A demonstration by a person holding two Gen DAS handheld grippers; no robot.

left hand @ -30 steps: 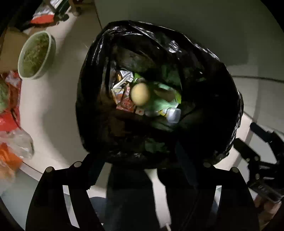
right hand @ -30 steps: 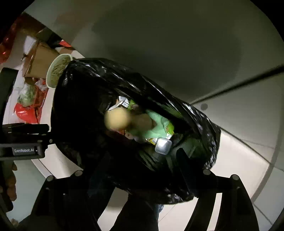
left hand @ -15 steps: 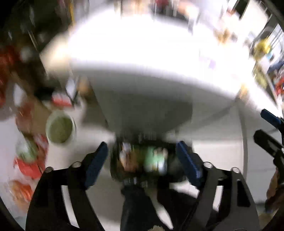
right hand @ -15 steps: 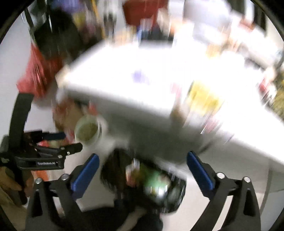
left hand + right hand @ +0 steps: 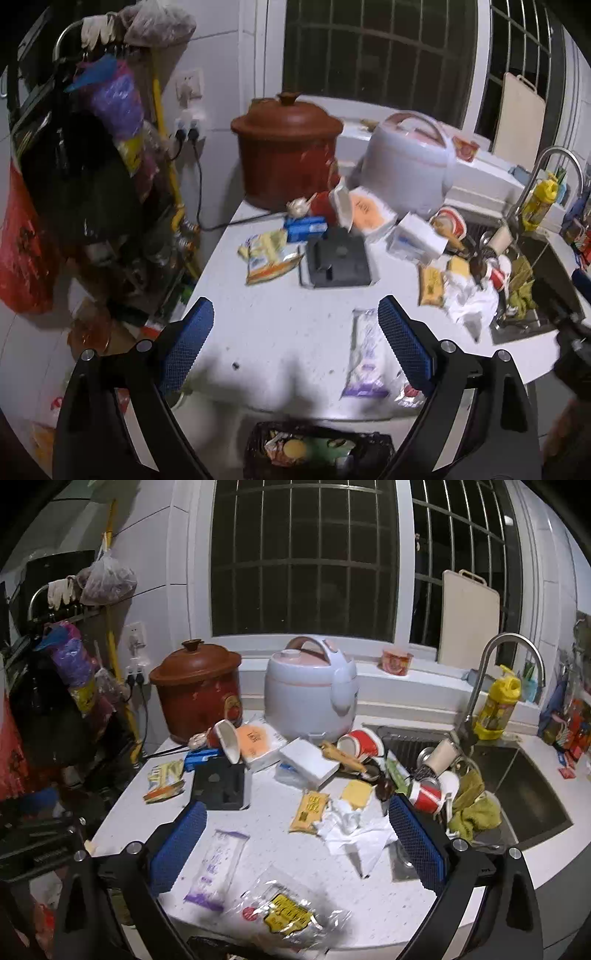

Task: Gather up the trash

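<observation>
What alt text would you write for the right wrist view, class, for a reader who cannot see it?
The open right gripper hovers over a cluttered white counter strewn with wrappers, including a clear packet with a yellow label nearest the camera. Behind stand a brown clay pot and a white rice cooker; a sink lies right.

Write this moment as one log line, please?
left tongs: open, empty | right tongs: open, empty | clear wrapper: counter edge | trash bag: below

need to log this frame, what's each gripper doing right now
Left gripper: open, holding nothing.
Right gripper: open, holding nothing.
</observation>
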